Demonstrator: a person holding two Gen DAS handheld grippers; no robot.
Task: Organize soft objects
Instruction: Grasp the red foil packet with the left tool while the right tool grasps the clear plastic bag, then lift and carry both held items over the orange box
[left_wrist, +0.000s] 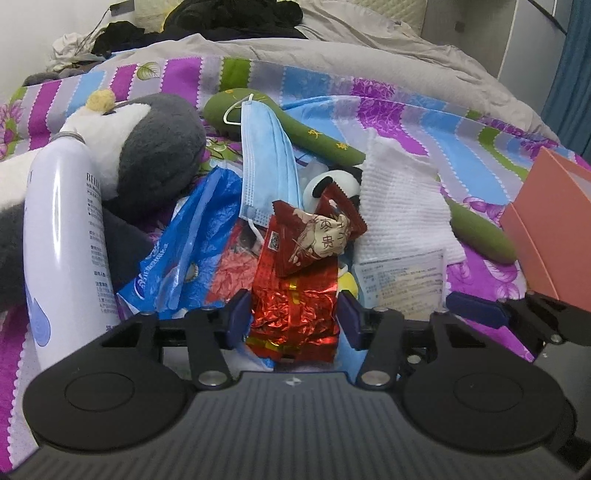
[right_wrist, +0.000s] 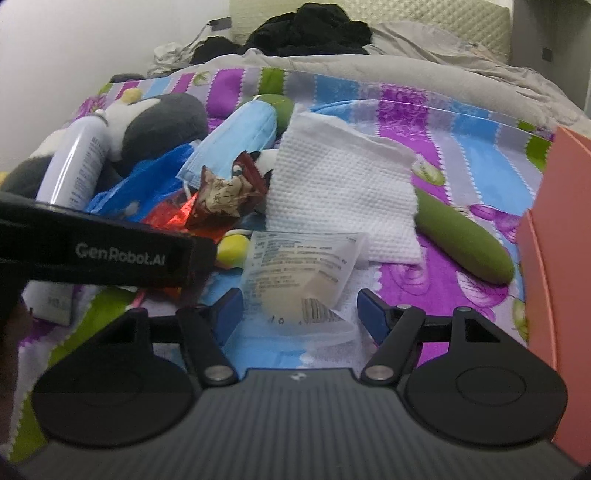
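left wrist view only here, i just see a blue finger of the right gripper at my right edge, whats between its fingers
observer: The right gripper has a clear packet between its fingers, with a printed label, a barcode and a beige lump inside. I cannot tell if the pads press on it.
operator: anything else close to it on that side
observer: A green plush lies off to its right, apart from the fingers, with one end near the pink box.
operator: does that view see my gripper
observer: Only the black body of the left gripper, lettered GenRobot.AI, crossing the left side. Its fingers are hidden there.
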